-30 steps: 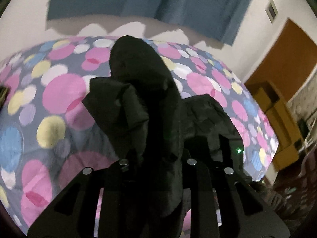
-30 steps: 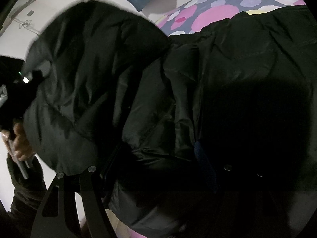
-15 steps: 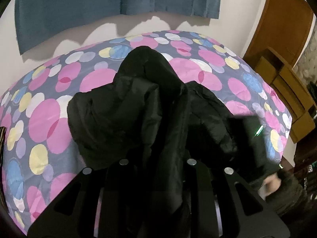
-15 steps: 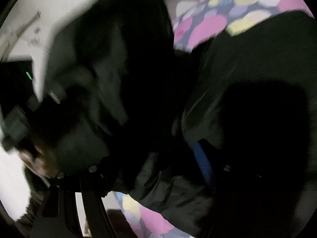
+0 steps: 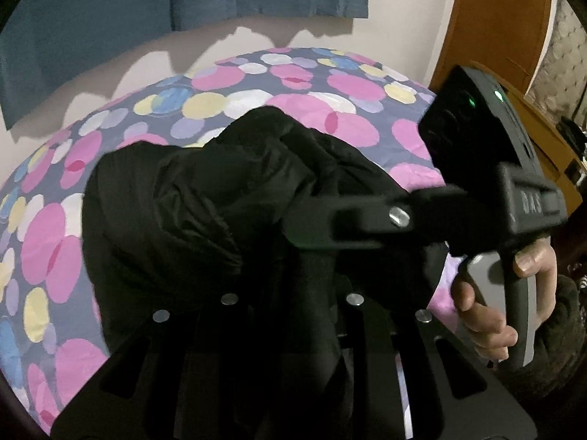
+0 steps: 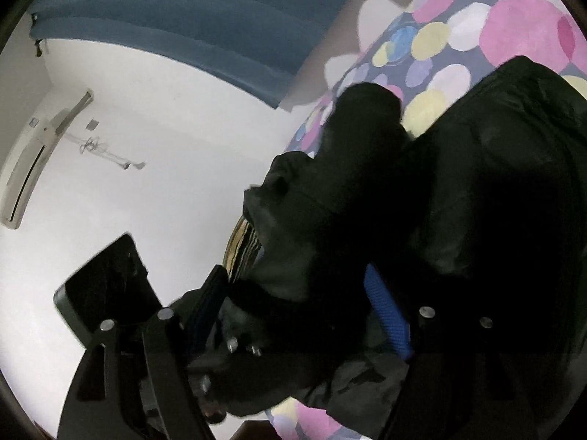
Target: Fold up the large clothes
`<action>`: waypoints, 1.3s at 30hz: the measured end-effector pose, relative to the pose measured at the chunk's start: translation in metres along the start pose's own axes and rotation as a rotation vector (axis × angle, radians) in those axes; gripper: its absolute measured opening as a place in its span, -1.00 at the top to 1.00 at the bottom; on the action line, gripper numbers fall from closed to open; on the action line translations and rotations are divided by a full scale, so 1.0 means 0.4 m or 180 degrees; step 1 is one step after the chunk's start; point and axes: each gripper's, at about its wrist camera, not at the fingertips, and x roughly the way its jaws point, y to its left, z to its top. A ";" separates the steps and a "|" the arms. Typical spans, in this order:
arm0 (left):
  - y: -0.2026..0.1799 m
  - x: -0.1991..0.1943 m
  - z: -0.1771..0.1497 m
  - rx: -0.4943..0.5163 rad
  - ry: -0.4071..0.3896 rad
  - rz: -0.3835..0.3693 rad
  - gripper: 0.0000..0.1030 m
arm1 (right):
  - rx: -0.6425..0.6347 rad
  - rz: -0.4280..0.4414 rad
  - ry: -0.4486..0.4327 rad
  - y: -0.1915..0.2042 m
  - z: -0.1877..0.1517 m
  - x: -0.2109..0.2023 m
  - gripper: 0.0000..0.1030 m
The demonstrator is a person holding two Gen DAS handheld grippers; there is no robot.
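The fold looks only partly done: the black jacket (image 5: 205, 220) lies bunched in a thick mound on the spotted bedspread (image 5: 47, 256) just ahead of the fingers, not yet squared or pressed flat. The left gripper (image 5: 290, 330) is clenched on a bunched band of the jacket that runs between its fingers, while the right gripper (image 6: 290, 330) has jacket cloth between its widely spread fingers; its jaws have just been opening, though in that dark view I cannot tell whether the pads press on the cloth. No containers are in view.
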 end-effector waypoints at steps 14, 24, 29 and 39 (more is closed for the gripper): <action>-0.099 0.022 -0.056 0.0532 -0.0148 0.0265 0.43 | 0.0099 -0.0433 0.0128 -0.049 -0.022 0.011 0.47; -0.023 -0.198 -0.141 0.0081 -0.0870 -0.0178 -0.14 | 0.0173 -0.0443 0.0122 -0.083 -0.014 -0.007 0.51; 0.186 -0.173 -0.205 -0.0780 -0.0948 -0.0067 -0.21 | 0.0138 -0.0439 0.0154 -0.085 -0.008 0.003 0.51; 0.303 -0.044 -0.269 -0.1407 -0.0848 -0.0591 -0.28 | -0.0101 -0.0587 0.0255 -0.021 -0.019 0.016 -0.34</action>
